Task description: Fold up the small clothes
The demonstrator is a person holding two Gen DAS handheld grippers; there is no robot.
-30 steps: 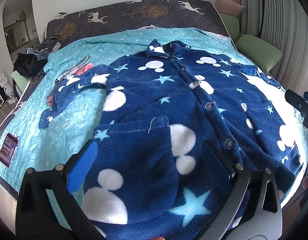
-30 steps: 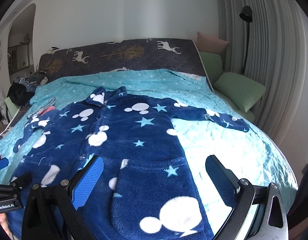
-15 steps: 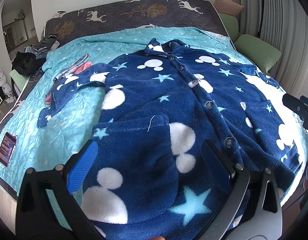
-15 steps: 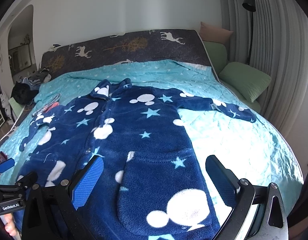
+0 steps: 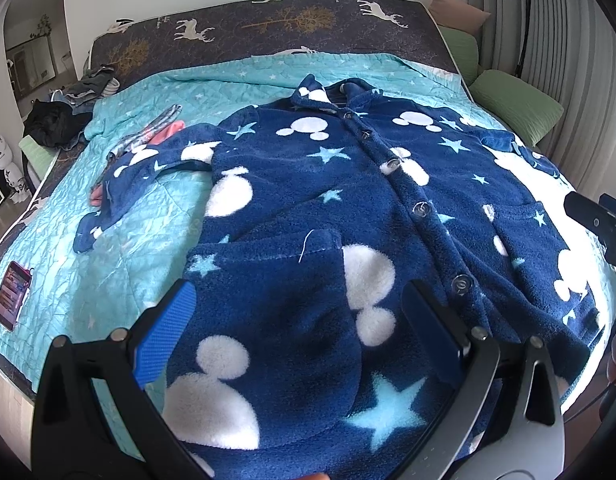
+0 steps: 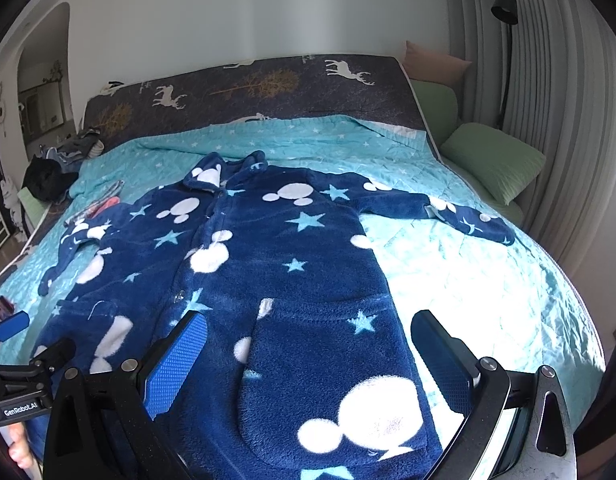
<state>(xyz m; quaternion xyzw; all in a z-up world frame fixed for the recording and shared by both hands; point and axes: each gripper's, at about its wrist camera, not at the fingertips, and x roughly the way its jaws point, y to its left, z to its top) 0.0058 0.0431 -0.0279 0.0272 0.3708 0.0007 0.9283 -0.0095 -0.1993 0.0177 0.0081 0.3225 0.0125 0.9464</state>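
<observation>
A small navy fleece robe [image 5: 332,216] with white mouse heads and light-blue stars lies spread flat, buttoned, on the bed; it also shows in the right wrist view [image 6: 292,280]. Its sleeves stretch out left [image 5: 120,184] and right [image 6: 460,216]. My left gripper [image 5: 296,332] is open and empty, hovering over the robe's lower left pocket. My right gripper [image 6: 308,352] is open and empty, hovering over the lower right pocket. The left gripper also shows at the left edge of the right wrist view [image 6: 16,360].
A turquoise quilt [image 5: 128,248] covers the bed. Striped and pink clothes [image 5: 156,132] lie by the left sleeve. A phone [image 5: 10,294] lies near the left edge. Dark clothes [image 5: 56,120] pile at the far left. Green pillows [image 6: 492,160] sit at the right.
Both grippers have drifted slightly, so the robe sits a little differently in each view. Both stay open. The robe has not moved.
</observation>
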